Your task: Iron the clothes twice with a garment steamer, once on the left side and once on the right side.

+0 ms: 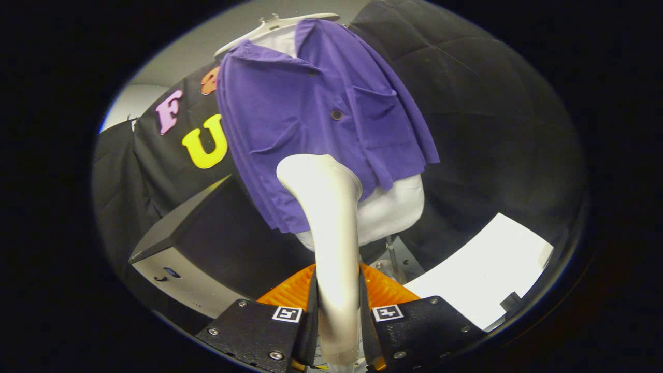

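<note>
The tongs (336, 311) ride on two flat dark plates, each set with silver screws and one small square black-and-white marker near its inner corner. Ribbed panels sit just behind the plates, fanning out on either side.

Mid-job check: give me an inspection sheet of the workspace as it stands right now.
Surface: white tabletop beyond the fingers, to their right.
Job's things: garment steamer held upright, its head close to the purple shirt; shirt hangs on a white mannequin torso with a white hanger.
Clutter: grey box beside the torso; small dark item on the tabletop.
Grippers: gripper shut on garment steamer handle.
Cables: nothing seen.
Surroundings: black cloth wall behind.
</note>
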Action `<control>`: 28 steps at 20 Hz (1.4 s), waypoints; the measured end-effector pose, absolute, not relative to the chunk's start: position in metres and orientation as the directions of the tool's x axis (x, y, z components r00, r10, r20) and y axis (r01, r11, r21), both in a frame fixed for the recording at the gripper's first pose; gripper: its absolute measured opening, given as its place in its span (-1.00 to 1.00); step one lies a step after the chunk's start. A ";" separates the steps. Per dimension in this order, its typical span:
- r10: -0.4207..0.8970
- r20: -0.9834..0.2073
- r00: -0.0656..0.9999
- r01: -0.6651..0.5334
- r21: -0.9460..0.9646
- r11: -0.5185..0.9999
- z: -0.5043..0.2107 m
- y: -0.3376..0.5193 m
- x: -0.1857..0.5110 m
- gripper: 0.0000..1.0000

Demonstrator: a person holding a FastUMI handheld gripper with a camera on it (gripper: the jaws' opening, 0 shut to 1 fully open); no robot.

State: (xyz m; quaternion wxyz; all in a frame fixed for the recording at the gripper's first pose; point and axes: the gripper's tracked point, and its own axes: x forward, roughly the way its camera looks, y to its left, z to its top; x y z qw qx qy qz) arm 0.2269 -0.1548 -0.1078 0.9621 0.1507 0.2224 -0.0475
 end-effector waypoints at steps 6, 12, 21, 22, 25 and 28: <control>0.094 -0.316 0.944 -0.017 0.239 0.971 -0.038 -0.086 0.166 -0.30; 0.165 -0.229 0.959 -0.118 0.205 0.972 0.011 -0.049 0.115 -0.30; 0.186 -0.179 0.966 -0.152 0.190 0.970 0.033 -0.036 0.085 -0.30; 0.189 -0.182 0.965 -0.153 0.194 0.969 0.032 -0.034 0.085 -0.30; 0.183 -0.188 0.965 -0.145 0.198 0.969 0.033 -0.031 0.085 -0.30; 0.187 -0.196 0.963 -0.150 0.189 0.970 0.035 -0.024 0.086 -0.30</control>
